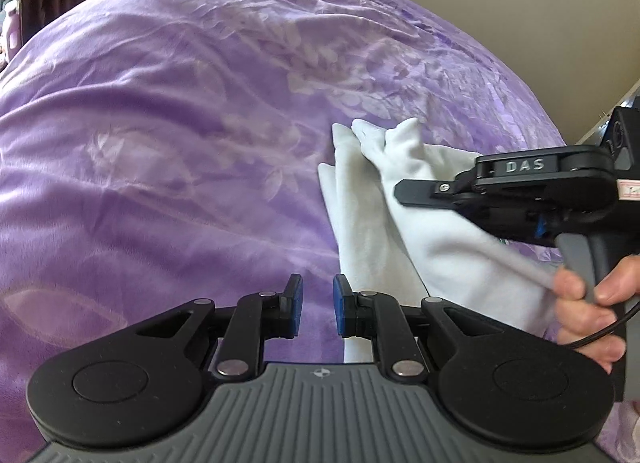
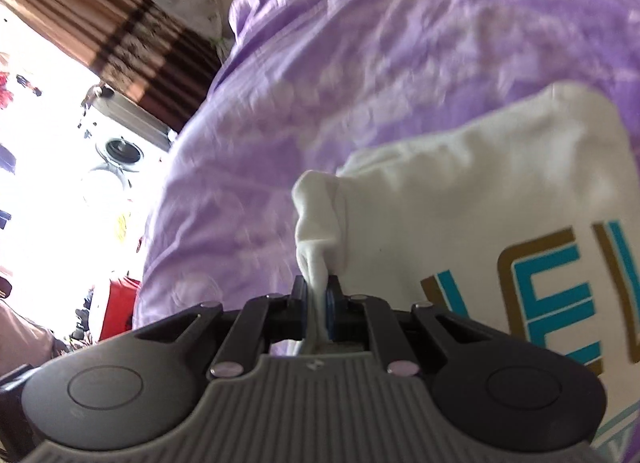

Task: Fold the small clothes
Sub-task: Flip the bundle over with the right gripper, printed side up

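Nearest us, low in the left wrist view, our left gripper (image 1: pixel 318 309) stands with its jaws narrowly apart, holding nothing, over the purple bedspread (image 1: pixel 160 135). At right of that frame our right hand (image 1: pixel 588 307) grips its handle, tool pointing left across the white garment (image 1: pixel 404 199). Our right gripper (image 2: pixel 318 305) pinches a bunched fold of that garment, lower centre of its view.

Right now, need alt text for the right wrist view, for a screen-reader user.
The right gripper is shut on a bunched fold of a white garment printed with teal and gold letters, which lies on a purple bedspread. A bright window and brown striped curtain sit at the left.
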A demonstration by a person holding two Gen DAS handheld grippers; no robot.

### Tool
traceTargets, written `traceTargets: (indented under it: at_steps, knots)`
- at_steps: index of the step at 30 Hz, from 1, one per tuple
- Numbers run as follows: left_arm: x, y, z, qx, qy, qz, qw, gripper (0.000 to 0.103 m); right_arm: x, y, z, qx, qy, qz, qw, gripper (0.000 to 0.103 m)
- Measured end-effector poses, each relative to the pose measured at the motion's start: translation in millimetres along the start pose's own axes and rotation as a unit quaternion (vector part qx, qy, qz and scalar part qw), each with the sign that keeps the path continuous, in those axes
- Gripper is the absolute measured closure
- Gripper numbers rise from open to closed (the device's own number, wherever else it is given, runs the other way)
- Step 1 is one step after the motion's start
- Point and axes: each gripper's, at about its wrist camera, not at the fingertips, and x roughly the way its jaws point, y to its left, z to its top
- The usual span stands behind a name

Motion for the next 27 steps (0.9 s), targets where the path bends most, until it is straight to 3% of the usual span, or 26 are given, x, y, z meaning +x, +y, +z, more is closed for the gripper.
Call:
traceTargets:
  at_steps: [7,10,12,18,21,23,27]
  knots:
    - [-10,-1,-1,-0.010,0.002,0.006,0.9999,0.086,36,14,-10,-0.045,0.026,-0.035,0.998,0.096]
    - [-24,-6,-2,-0.006,-0.002,0.011,0.9999,0.084,31,24,-11,-0.076,0.028,-0.044,0.996,0.083]
    - [-35,-10,-2,-0.004,-0.008,0.008,0.9999,0.079,16,30,-11,-0.094,0.023,-0.039,0.995,0.074]
    - [-67,-23,-10,-0.042,-0.023,-0.040,0.9981,0.064,-57,44,-30,-0.136,-0.009,-0.009,0.991,0.068]
    - [-78,-26,-16,-0.068,-0.019,-0.077,0.9945,0.045,-98,39,-42,-0.153,-0.035,-0.012,0.987,0.065]
    - [-81,-25,-22,-0.092,-0.008,-0.108,0.9899,0.039,-124,28,-53,-0.165,-0.051,-0.024,0.985,0.062]
    - [-79,-20,-38,-0.113,-0.004,-0.086,0.9899,0.034,-156,-7,-80,-0.167,-0.062,-0.044,0.983,0.058]
